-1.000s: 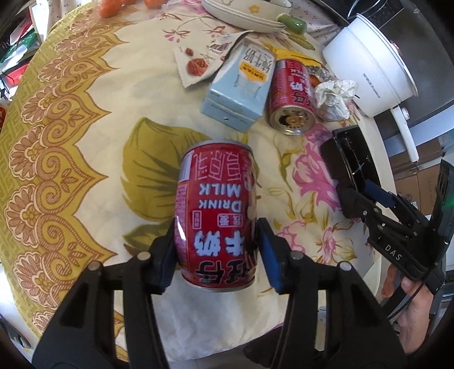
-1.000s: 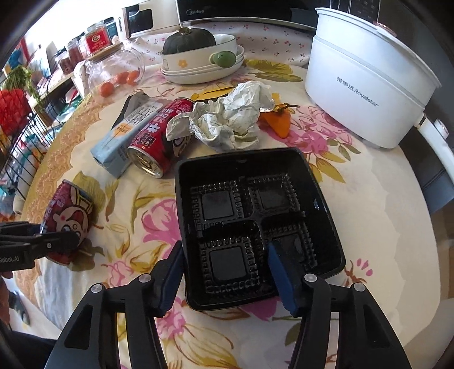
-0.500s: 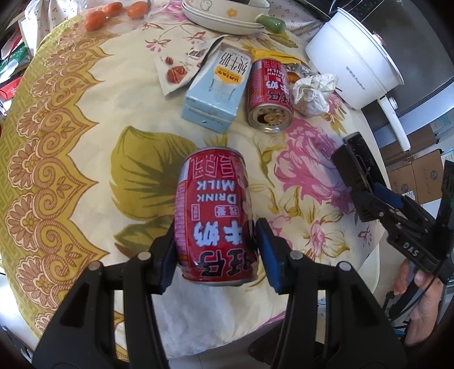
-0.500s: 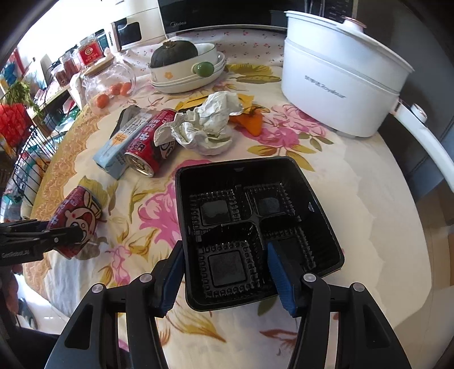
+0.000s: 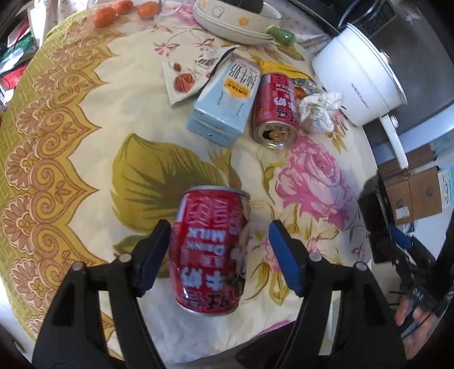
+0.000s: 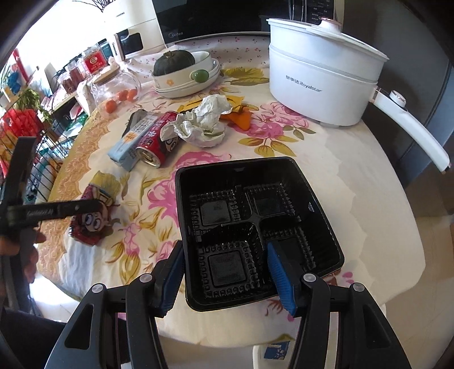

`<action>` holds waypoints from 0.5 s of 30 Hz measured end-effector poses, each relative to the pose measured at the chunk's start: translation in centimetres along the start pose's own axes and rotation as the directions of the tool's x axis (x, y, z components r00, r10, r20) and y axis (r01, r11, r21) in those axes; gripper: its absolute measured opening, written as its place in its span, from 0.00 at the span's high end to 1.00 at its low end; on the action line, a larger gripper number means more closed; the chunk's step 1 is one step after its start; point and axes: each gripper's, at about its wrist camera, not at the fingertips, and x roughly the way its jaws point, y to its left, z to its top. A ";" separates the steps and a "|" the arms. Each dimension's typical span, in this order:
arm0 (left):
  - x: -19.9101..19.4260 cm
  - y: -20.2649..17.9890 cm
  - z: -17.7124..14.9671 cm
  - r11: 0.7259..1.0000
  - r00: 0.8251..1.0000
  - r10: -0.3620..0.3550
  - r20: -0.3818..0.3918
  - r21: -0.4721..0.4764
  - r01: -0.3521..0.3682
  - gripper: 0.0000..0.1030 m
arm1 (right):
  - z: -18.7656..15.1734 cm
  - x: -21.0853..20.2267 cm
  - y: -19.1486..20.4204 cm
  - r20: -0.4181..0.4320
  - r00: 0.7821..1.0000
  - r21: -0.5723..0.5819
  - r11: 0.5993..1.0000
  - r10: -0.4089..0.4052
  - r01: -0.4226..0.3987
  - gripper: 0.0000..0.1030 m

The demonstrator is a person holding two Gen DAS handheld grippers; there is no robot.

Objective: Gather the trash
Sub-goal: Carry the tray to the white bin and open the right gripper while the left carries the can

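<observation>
Left wrist view: the left gripper points down at the flowered tablecloth, and its jaws are opening. A red milk can lies between the 2 fingers; the left pad looks just at the can's side, while the right pad stands clear of it with cloth showing in the gap. The can is blurred, so whether it already rests on the cloth or hangs just above it cannot be told.

Taking the white electric pot as the landmark: a crumpled paper ball sits just beside its base, a second red can lies on its side next to that ball, open end toward the camera, and a pale blue milk carton lies touching the second can on the side away from the pot. A torn snack wrapper lies beyond the carton, further from the pot. A stack of cream dishes stands well apart from the pot along the far edge.

Right wrist view: the right gripper is clamped on the near wall of a black plastic tray (4 ribbed compartments), 1 finger outside the wall and 1 inside. The tray sits well in front of the pot, over the cloth.
</observation>
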 end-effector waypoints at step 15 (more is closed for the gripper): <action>1.6 -1.7 -1.0 0.997 0.996 0.046 -0.070 0.071 -0.041 0.50 | -2.1 -1.8 -3.6 0.003 1.000 0.068 0.997 -0.024 0.023 0.43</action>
